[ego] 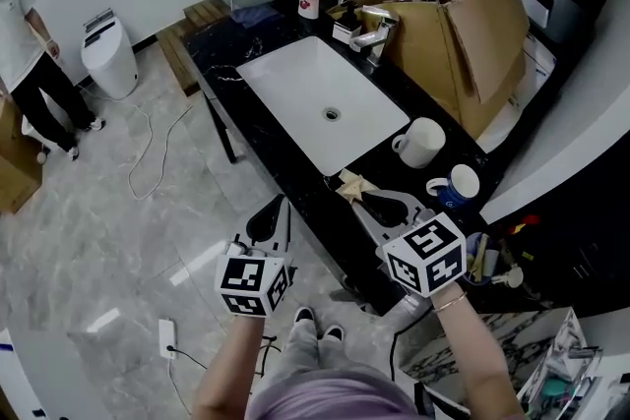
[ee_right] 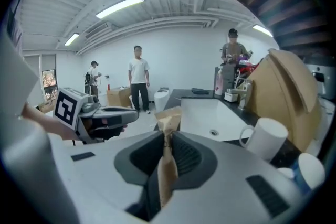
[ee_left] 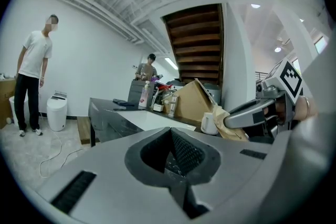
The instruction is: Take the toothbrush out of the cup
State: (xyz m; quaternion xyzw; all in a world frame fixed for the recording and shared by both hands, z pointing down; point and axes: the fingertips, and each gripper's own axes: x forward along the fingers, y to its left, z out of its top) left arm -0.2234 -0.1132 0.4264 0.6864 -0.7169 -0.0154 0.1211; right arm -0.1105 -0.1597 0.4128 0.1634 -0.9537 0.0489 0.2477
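Tongs at right (ee_right: 167,139) grip a paper-wrapped toothbrush (ee_right: 169,115) near the white cup (ee_right: 266,138).

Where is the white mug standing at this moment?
In the head view, the white mug stands on the black counter just right of the white sink, between the cardboard box and the blue cup.

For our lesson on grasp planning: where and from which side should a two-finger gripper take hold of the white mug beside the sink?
Probably the rim of the white mug, from above: it stands upright with its mouth open, so one of the fingers goes inside, one outside. Choose the wall away from its handle, which sticks out towards the sink.
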